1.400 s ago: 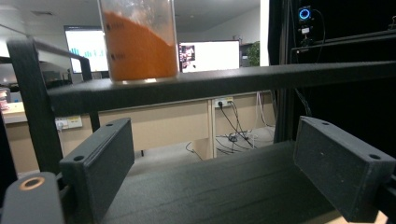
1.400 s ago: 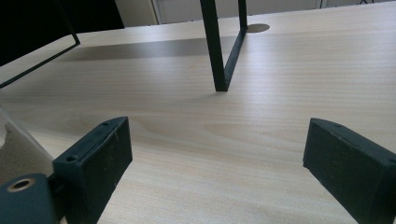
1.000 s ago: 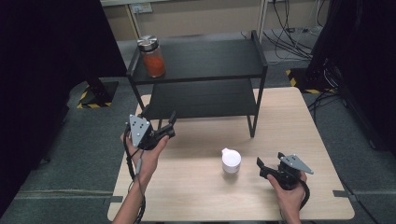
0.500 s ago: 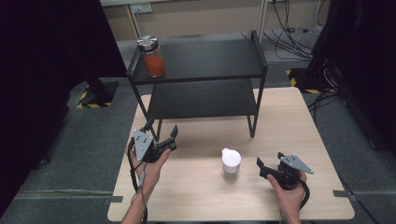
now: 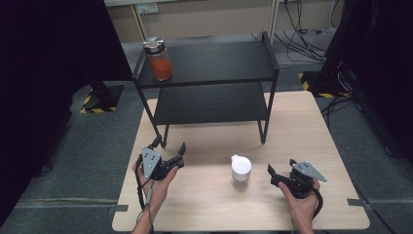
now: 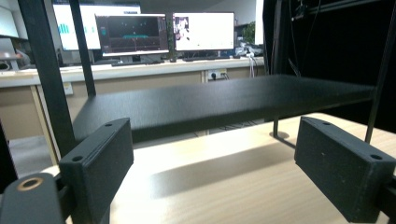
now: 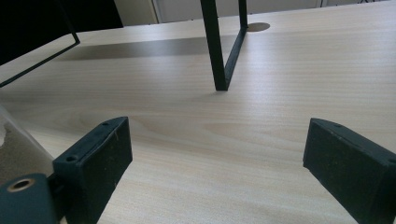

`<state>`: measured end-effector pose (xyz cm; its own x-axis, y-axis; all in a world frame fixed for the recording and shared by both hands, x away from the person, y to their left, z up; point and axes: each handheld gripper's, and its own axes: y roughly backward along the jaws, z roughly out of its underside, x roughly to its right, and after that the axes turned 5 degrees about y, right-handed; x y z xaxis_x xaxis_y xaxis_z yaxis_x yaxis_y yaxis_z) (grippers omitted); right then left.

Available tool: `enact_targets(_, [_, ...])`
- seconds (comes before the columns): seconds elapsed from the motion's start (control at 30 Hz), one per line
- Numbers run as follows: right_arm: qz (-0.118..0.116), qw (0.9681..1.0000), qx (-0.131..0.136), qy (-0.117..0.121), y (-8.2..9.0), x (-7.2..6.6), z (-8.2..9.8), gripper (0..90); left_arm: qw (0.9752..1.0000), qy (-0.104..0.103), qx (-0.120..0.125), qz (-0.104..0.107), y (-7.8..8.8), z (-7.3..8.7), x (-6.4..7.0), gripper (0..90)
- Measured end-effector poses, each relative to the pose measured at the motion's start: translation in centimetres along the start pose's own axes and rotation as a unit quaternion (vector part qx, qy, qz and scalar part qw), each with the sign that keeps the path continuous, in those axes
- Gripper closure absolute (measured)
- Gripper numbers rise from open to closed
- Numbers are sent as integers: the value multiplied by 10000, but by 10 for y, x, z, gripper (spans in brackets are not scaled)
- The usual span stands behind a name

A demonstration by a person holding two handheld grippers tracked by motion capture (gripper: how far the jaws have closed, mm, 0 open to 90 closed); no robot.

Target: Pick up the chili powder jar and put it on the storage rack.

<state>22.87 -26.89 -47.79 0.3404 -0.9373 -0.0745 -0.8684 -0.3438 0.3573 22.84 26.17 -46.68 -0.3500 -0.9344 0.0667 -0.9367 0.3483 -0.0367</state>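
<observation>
The small white cup (image 5: 240, 168) stands upright on the counter (image 5: 292, 122), between the two grippers and nearer the right gripper (image 5: 285, 178), well apart from the jar (image 5: 158, 59) up on the black shelf (image 5: 214, 61). It looks light and thin-walled (likely easy to tip or crush), so a gentle grip across its middle seems wisest. The left gripper (image 5: 170, 152) holds nothing, jaws spread wide; the right one is likewise wide open and empty.
</observation>
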Motion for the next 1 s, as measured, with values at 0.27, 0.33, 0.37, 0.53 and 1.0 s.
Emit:
enact_targets(0.27, [0, 10000, -9, 48, 0, -1, 0, 83, 9996, 66, -264, -32, 4, 18, -4, 111])
enact_targets(0.33, [2, 10000, -10, 61, 0, -1, 0, 82, 9995, 94, -307, -41, 5, 21, -5, 111])
enact_targets(0.37, [2, 10000, -11, 54, 0, -1, 0, 83, 9994, 115, -319, -42, 5, 23, -5, 111])
enact_targets(0.53, [1, 10000, -10, 53, 0, -1, 0, 82, 9988, 187, -452, -47, 8, 33, -6, 111])
enact_targets(1.0, [-12, 9999, -21, 109, 0, -1, -1, 82, 9965, 290, -781, 5, 13, 50, -6, 108])
